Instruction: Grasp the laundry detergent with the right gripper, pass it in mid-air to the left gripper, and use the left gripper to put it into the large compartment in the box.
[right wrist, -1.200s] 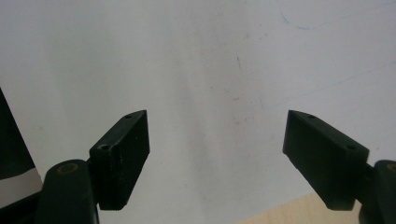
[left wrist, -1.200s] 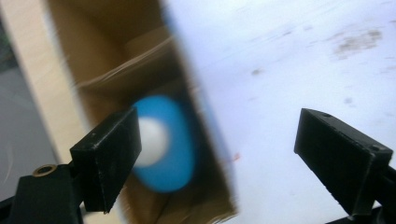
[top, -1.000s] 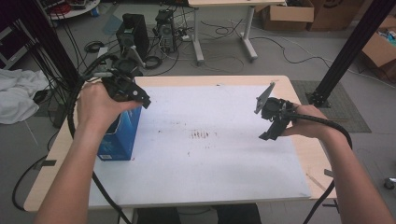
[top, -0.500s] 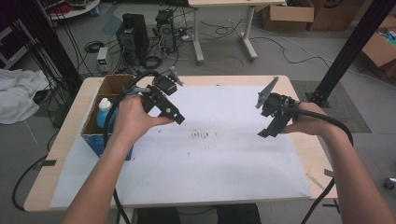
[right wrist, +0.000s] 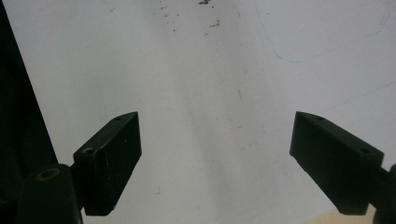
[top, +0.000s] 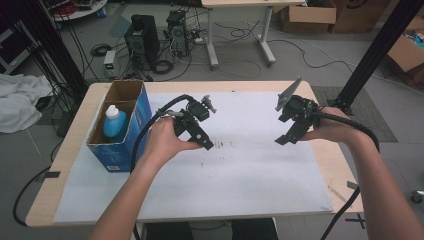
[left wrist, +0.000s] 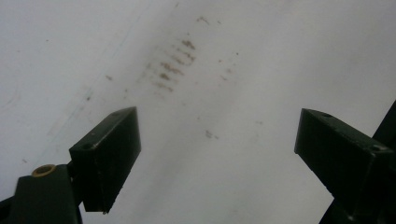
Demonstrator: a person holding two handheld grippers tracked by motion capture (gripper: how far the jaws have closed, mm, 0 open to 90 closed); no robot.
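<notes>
Right now my wooden table wears its white paper sheet, the blue cardboard box with the blue bottle left; my left gripper gapes empty over brown smudges, my right gripper has just spread, empty; I judge a reach comes next; no legible writing

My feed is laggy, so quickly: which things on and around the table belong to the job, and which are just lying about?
In the job:
- blue box at the table's left edge
- bottle standing in it
- left tool, open and empty
- right tool, open and empty

Lying about:
- white sheet with brown marks
- computers on the floor
- cardboard boxes
</notes>
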